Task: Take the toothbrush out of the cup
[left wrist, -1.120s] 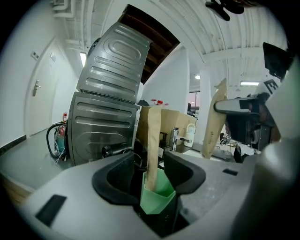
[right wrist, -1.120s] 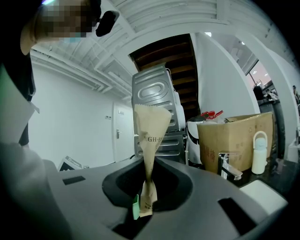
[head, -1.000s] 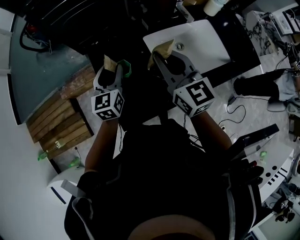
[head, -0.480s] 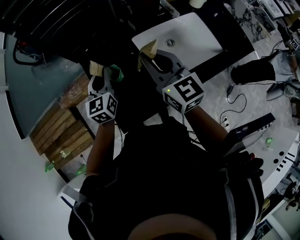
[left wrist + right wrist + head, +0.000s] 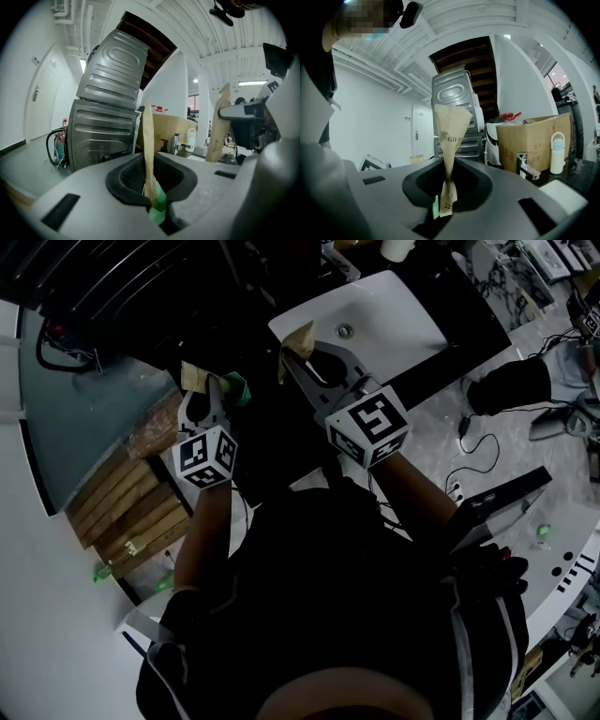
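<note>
My left gripper (image 5: 157,206) is shut on a narrow brown paper strip (image 5: 148,140) that stands up from the jaws, with a green piece (image 5: 160,208) pinched beside it. Its jaws have just been closing with these between them. In the head view the left gripper (image 5: 208,388) shows the paper (image 5: 194,375) and the green piece (image 5: 236,388) at its tips. My right gripper (image 5: 444,208) is shut on a brown printed paper packet (image 5: 451,131), with a green sliver (image 5: 435,207) next to it. In the head view the right gripper (image 5: 302,345) hangs at the sink's near edge. I see no cup.
A white sink (image 5: 398,324) with a drain lies beyond the right gripper. Wooden slats (image 5: 122,498) lie at the left. A silver ribbed machine (image 5: 108,126) stands ahead, with a cardboard box (image 5: 534,138), a tap (image 5: 525,166) and a white bottle (image 5: 557,152) to the right. Cables (image 5: 473,442) trail on the floor.
The left gripper's jaws have closed onto the paper strip and green piece. The right gripper keeps its hold on the packet. The head view has shifted slightly.
</note>
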Available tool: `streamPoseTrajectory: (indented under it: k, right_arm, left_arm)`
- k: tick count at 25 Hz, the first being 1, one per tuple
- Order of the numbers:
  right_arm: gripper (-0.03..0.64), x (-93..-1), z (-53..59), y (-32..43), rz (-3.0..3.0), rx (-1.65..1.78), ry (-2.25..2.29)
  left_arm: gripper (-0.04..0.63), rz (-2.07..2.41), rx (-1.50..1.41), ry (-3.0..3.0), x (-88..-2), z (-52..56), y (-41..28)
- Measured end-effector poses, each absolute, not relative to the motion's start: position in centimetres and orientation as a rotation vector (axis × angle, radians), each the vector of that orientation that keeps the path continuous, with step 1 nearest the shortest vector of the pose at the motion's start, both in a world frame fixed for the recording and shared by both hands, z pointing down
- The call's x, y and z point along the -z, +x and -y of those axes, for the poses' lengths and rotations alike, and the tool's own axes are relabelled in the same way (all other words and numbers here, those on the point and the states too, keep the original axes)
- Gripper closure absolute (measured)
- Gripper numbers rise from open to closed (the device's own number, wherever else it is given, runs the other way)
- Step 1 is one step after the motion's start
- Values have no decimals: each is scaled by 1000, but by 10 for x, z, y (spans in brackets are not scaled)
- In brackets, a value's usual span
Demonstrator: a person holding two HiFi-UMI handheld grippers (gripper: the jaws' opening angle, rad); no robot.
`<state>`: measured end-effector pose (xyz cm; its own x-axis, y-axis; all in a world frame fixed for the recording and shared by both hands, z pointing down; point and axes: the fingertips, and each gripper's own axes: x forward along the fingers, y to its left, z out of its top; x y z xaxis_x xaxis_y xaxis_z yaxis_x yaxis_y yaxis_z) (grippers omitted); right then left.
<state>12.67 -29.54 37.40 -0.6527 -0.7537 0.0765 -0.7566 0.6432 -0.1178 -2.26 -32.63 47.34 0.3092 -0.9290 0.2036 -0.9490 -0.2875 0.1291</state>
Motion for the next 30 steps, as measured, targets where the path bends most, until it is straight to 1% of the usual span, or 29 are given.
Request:
streamPoseTrajectory:
  k: [14,21,30]
  right_arm:
    - [571,-351,298,122,2885,-159,1267]
    - [571,-337,299,109,2937,-104,1202]
    - [571,-331,295,83,2973,-70,1089]
  left_arm:
    - [554,1793,78,2431,-385,301,-28]
    - [560,1911,144,2357,-347,279,-50]
    - [561,1997,108,2324,-333,253,-68]
